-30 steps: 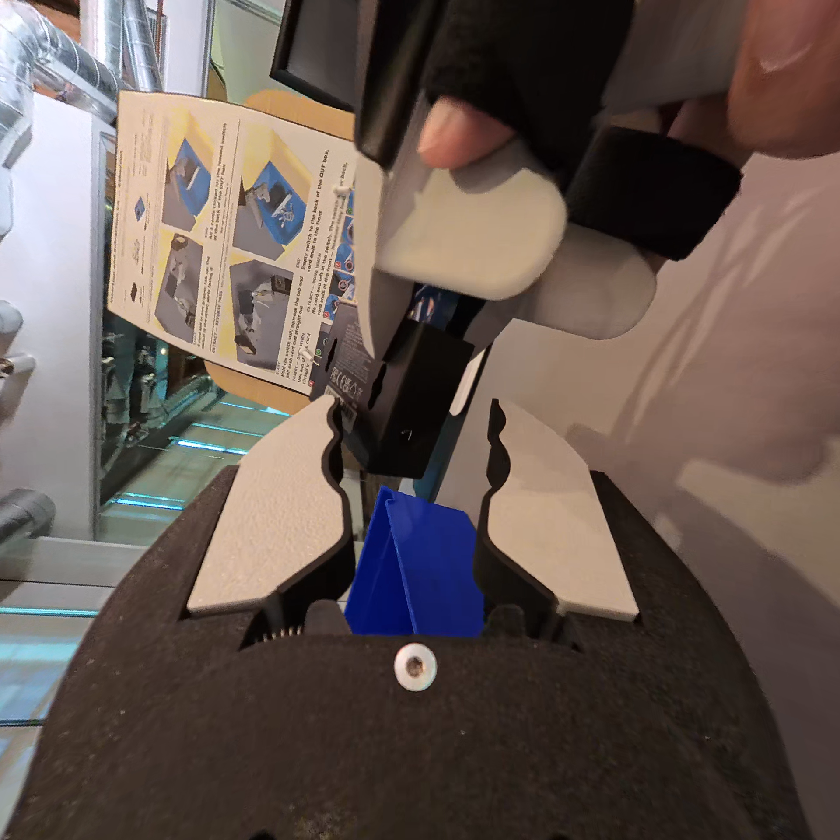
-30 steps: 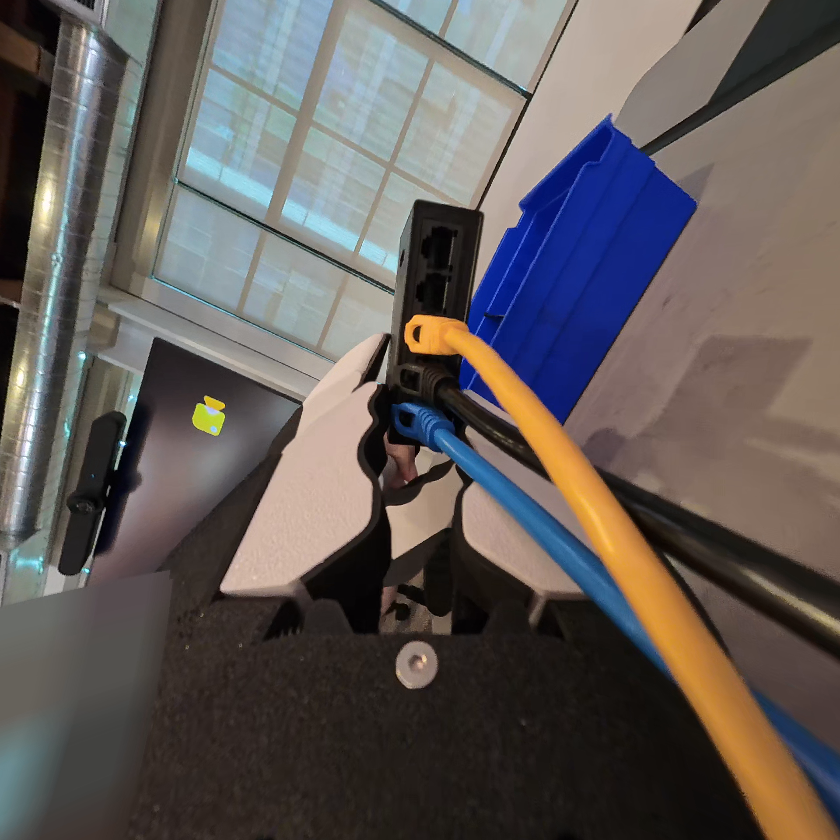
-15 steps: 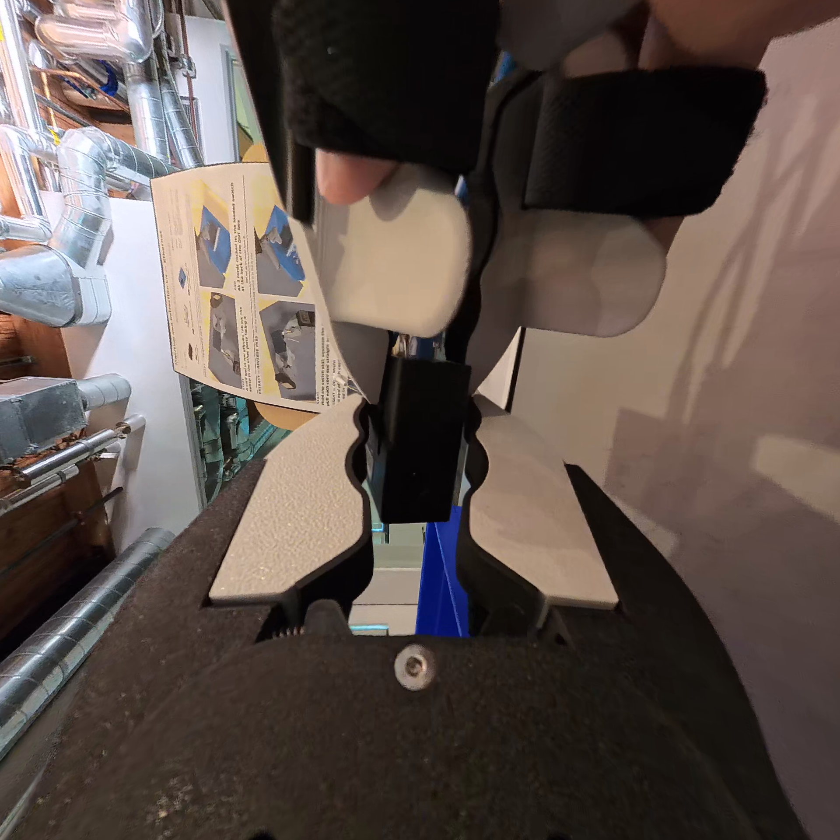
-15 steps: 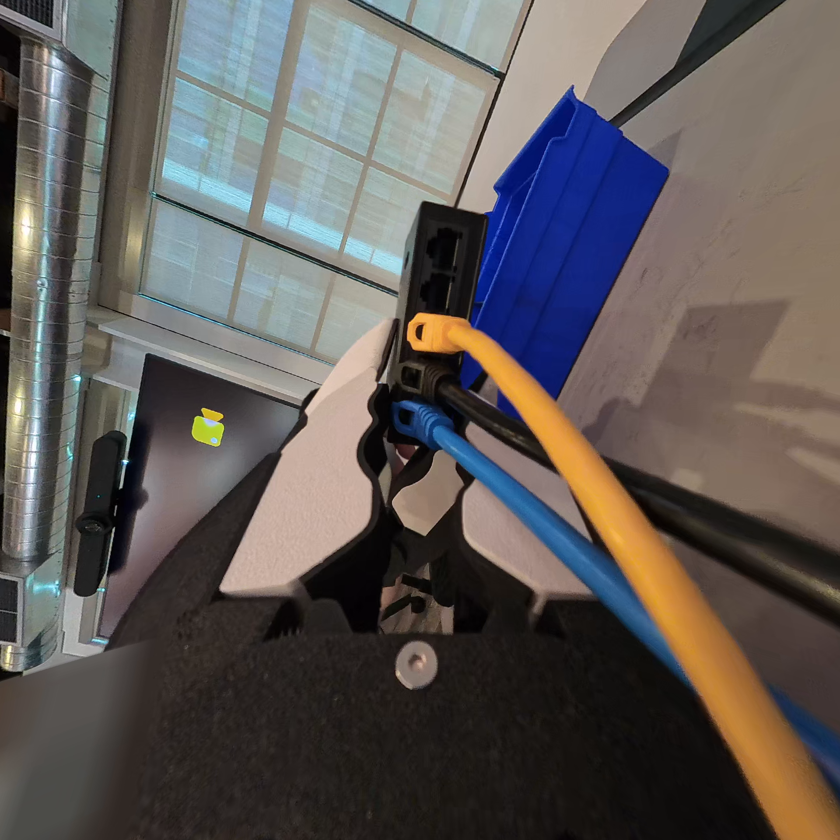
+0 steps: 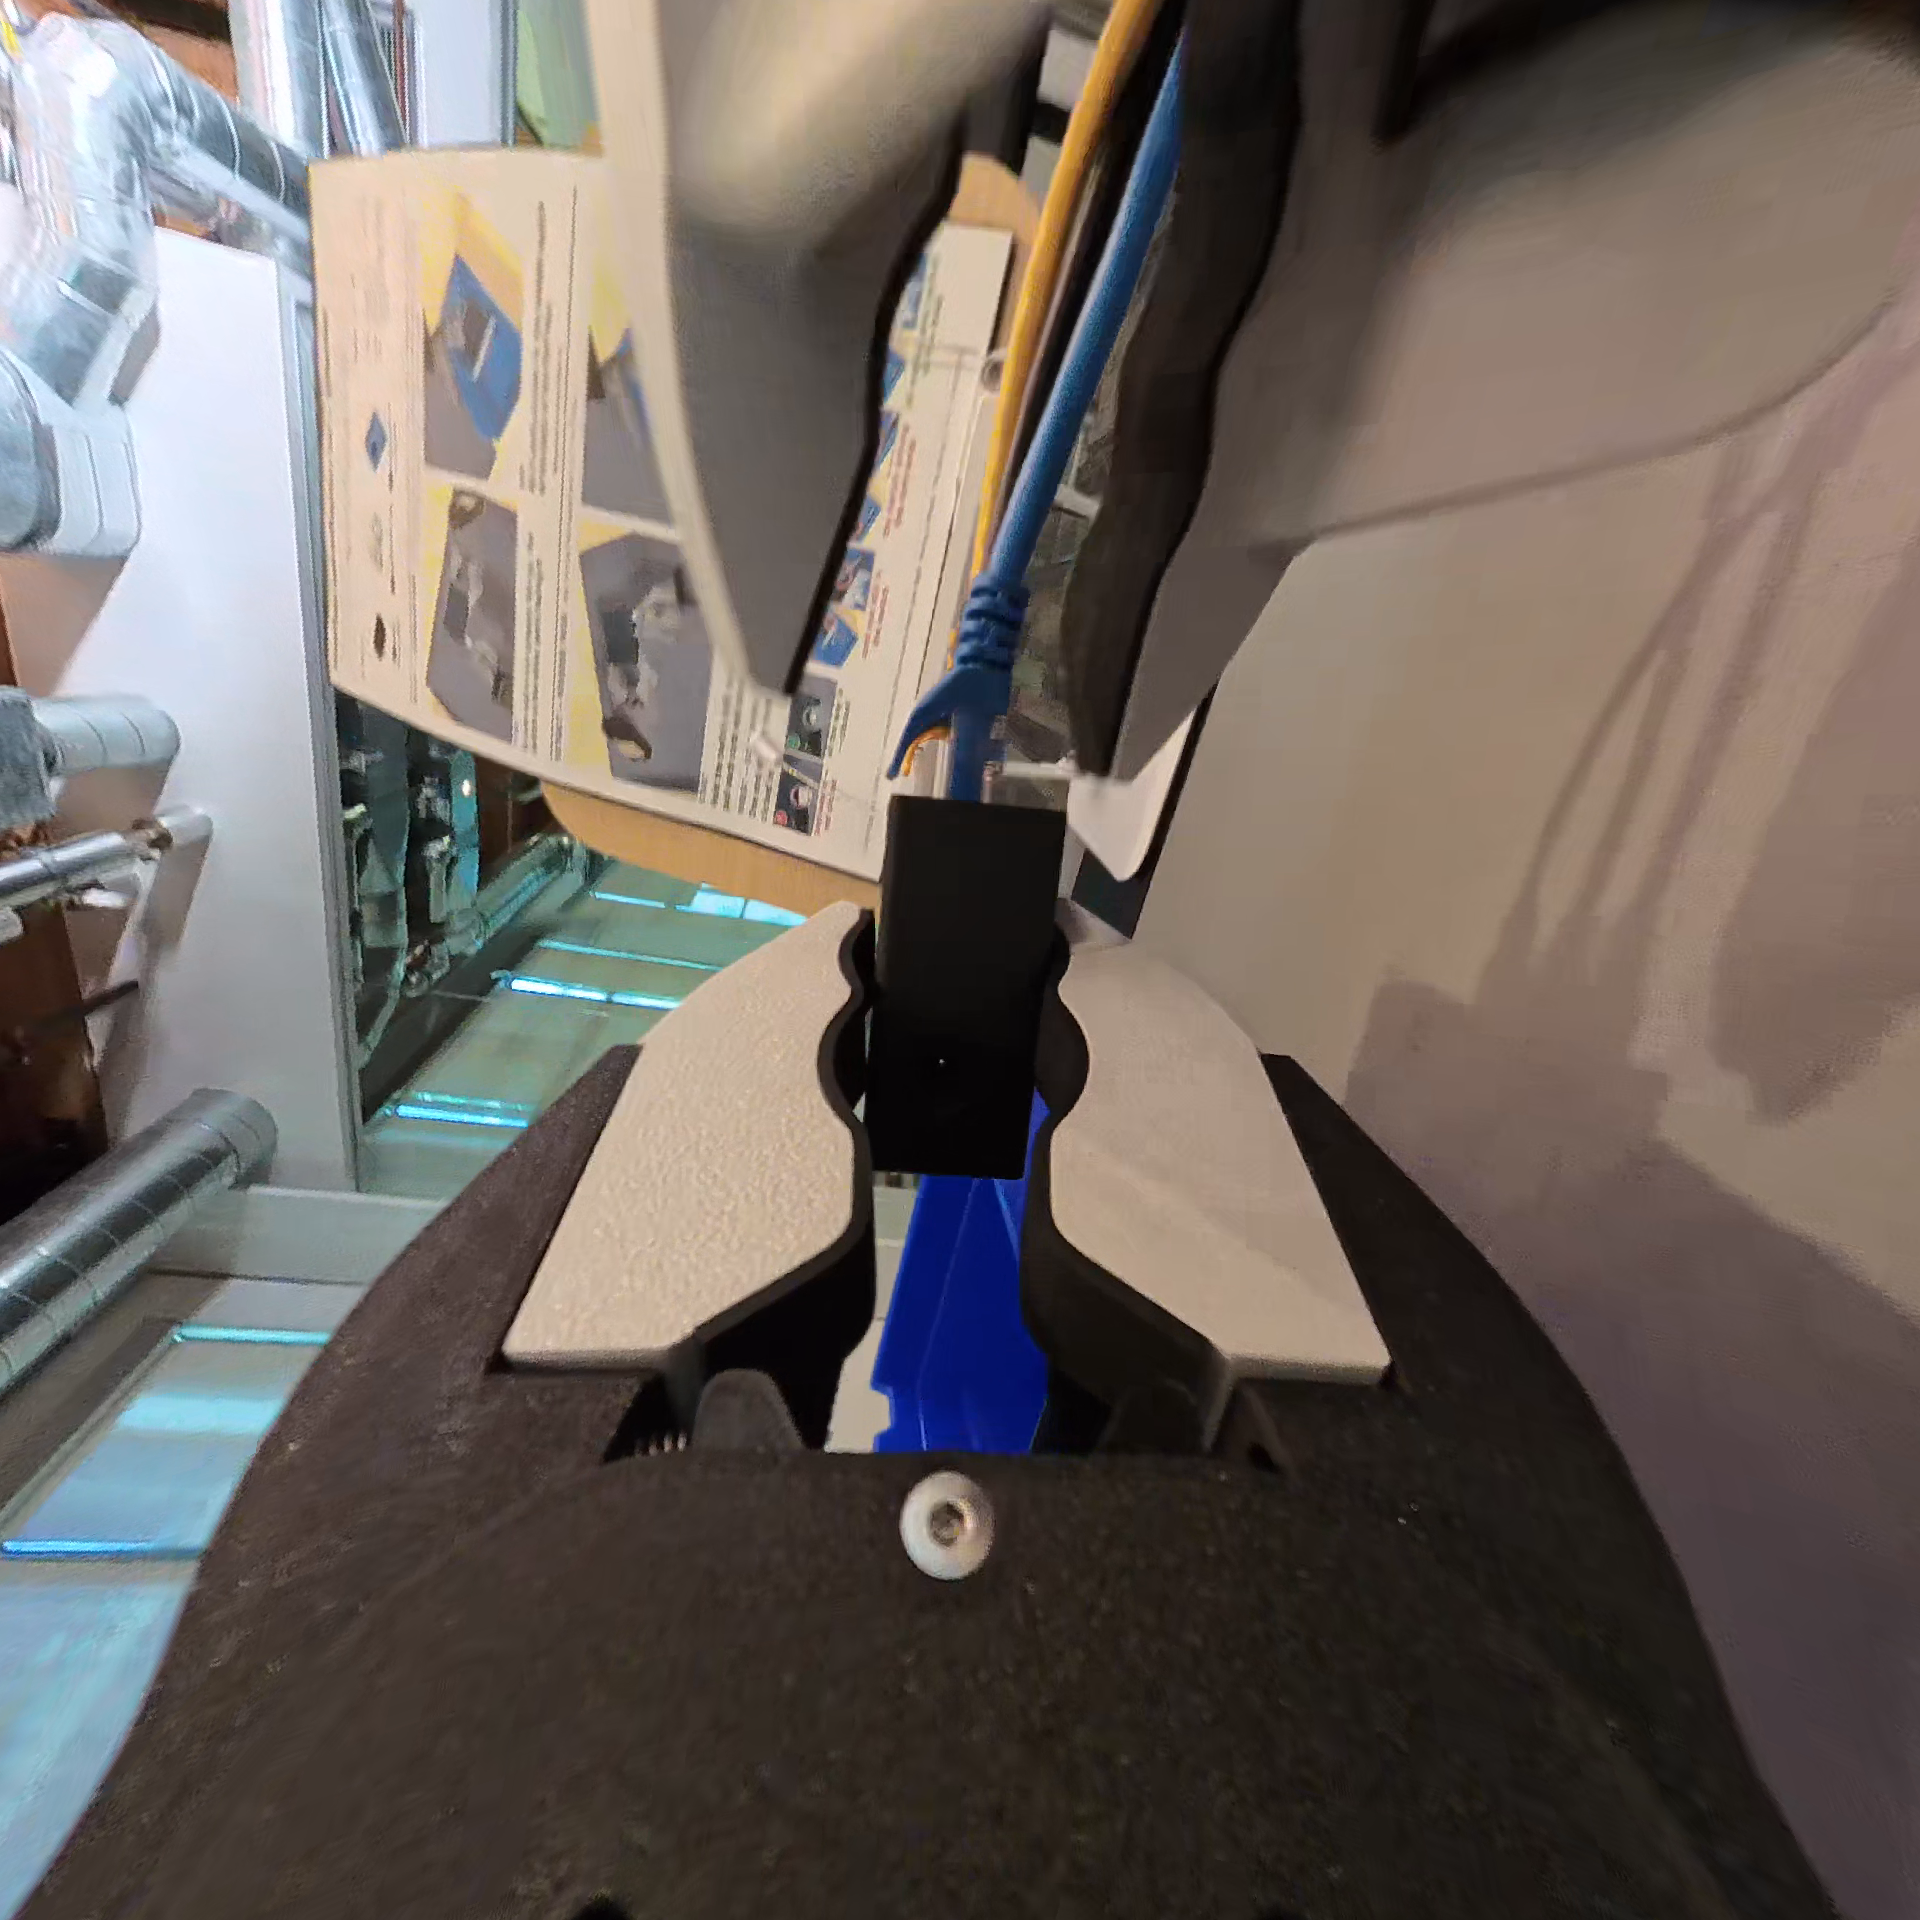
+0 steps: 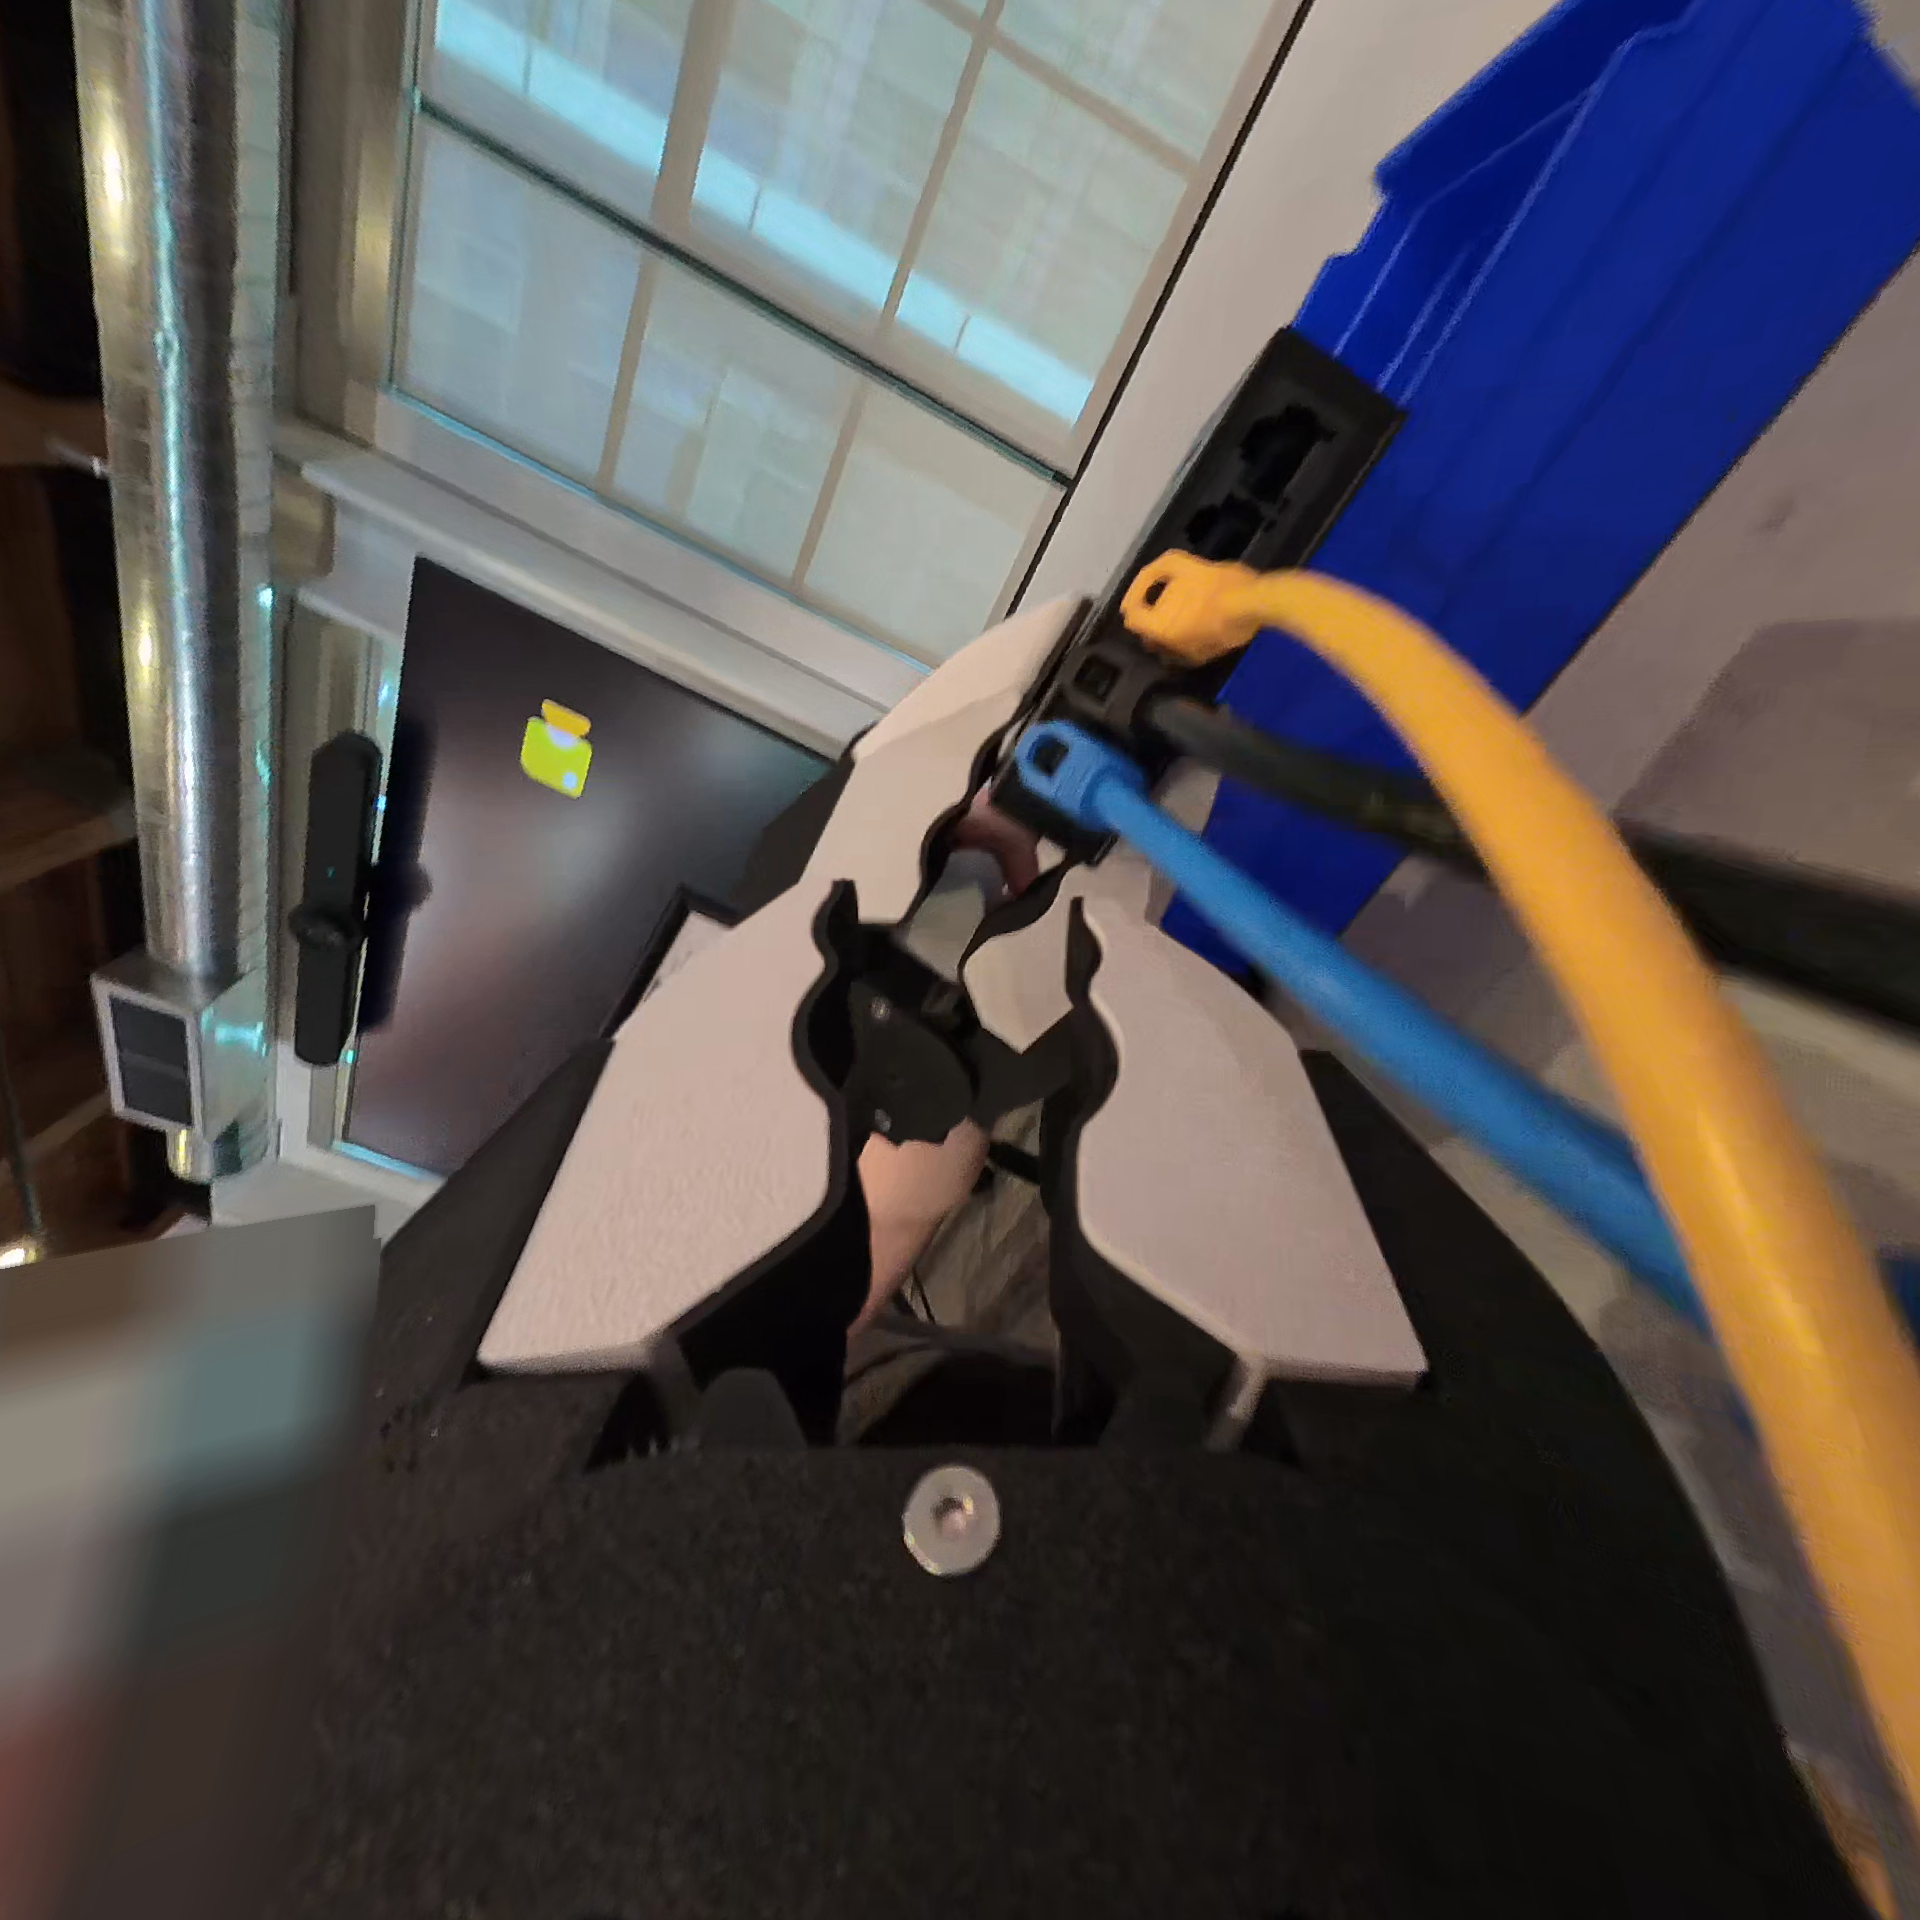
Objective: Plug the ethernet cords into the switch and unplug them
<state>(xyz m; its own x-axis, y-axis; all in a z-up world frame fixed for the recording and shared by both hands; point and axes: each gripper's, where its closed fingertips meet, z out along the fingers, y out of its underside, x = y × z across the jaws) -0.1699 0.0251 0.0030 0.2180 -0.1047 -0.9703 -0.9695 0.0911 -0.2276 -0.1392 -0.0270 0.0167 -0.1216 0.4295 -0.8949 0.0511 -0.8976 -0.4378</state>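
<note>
In the left wrist view, my left gripper [image 5: 961, 935] is shut on the near end of the black switch [image 5: 956, 1039]. The blue cord [image 5: 1049, 436] and yellow cord [image 5: 1039, 260] run from the switch's far end. My right gripper's grey fingers [image 5: 758, 416] hang blurred beyond it, spread apart and off the switch. In the right wrist view, my right gripper [image 6: 961, 914] is open and empty. The switch [image 6: 1278, 488] sits beyond it at upper right. The yellow [image 6: 1558, 831], black [image 6: 1299, 769] and blue [image 6: 1299, 987] cords are plugged in. Two ports show empty.
A blue bin [image 6: 1610, 364] stands on the grey table [image 5: 1558, 935] just behind the switch. It also shows under my left fingers [image 5: 956, 1299]. An instruction sheet [image 5: 499, 468] hangs at the back. A dark screen [image 6: 571, 831] and a window [image 6: 727, 260] lie beyond. About 6 cm separates my left fingertips from my right.
My left gripper closed onto the switch. My right gripper opened, let go of the switch and drew back from it. The cords stayed plugged in.
</note>
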